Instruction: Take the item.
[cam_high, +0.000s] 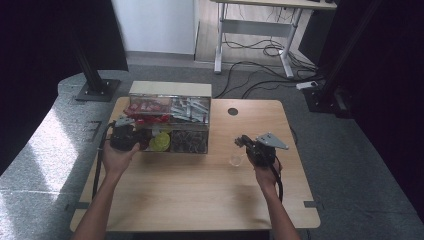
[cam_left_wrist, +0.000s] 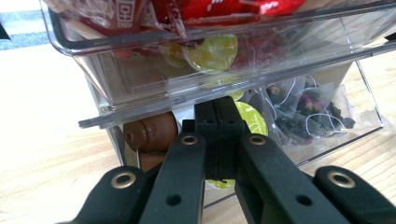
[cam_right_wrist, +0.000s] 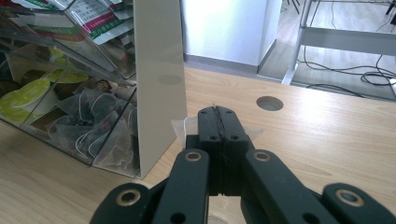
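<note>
Over on the left, the left gripper (cam_left_wrist: 218, 112) has its claw clenched tight, nose poked under the clear organizer (cam_high: 170, 89), right at the open lower bay. A green-lidded capsule (cam_left_wrist: 252, 119) sits directly behind the claw's tips and just to their right, with a brown capsule (cam_left_wrist: 149, 133) just to their left. From here I can't tell whether the tips have nipped the green lid's rim or are only resting against it. If it's a pick, I'd say draw straight back and low, because the drawer lip hangs right above the claw and would snag a lifted capsule. Moving right across the table (cam_high: 200, 200), a small clear cup (cam_high: 235, 159) stands just below and beside the right gripper (cam_right_wrist: 218, 116). That claw is clenched too, and a translucent sachet (cam_right_wrist: 180, 127) spreads out either side of its tips, so it looks gripped by the top edge. To do this well, I reckon the hand should bring the sachet squarely over the cup's mouth, lower it inside, and only then let go.
</note>
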